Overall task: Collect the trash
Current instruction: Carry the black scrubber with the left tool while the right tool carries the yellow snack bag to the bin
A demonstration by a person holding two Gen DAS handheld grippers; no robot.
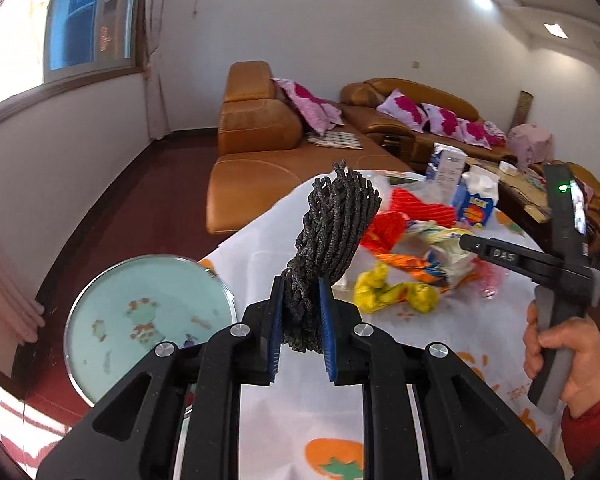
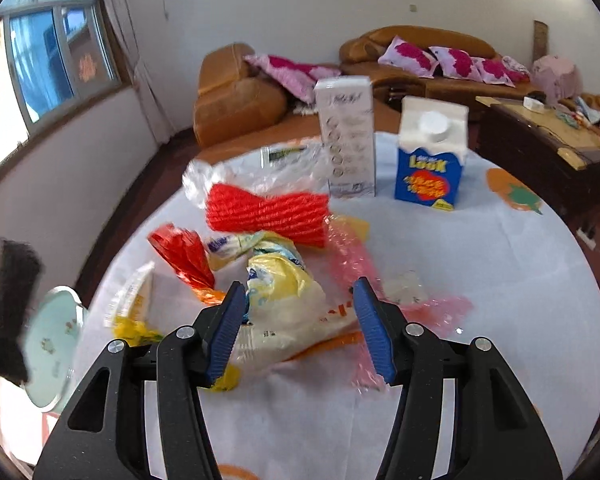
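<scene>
Left hand-held gripper (image 1: 300, 312): blue pads pinching a black foam net sleeve (image 1: 332, 236), w/ the sleeve standing up above the near-left edge of the tabletop (image 1: 268, 240). Same sleeve shows blurred at far left of right wrist view (image 2: 14, 300).

Right hand-held gripper (image 2: 300, 328): fingers spread wide, low over the trash pile, a yellow-white plastic bag (image 2: 284, 300) between them. Left pad is touching or just beside the bag; can't tell which. Seen from left wrist view at right (image 1: 476, 246), held by person's hand (image 1: 564, 356).

Tabletop: round, white cloth w/ orange fruit print.

Trash on it, centre:
- red foam net sleeve (image 2: 268, 216), far side of pile, lying on clear plastic film (image 2: 228, 176)
- red foil wrapper (image 2: 180, 252), left of pile
- crumpled yellow wrapper (image 1: 392, 292), near-left
- pink transparent film (image 2: 352, 256), right of pile

Cartons, far side, upright:
- tall white carton (image 2: 348, 136)
- blue-white "Look" carton w/ white cap (image 2: 432, 156), just right of it, apart

Off tabletop:
- round glass-topped stool, pale green (image 1: 148, 320), near left, on dark red floor (image 1: 140, 200)
- tan leather sofas (image 1: 260, 132) w/ pink cushions, far
</scene>
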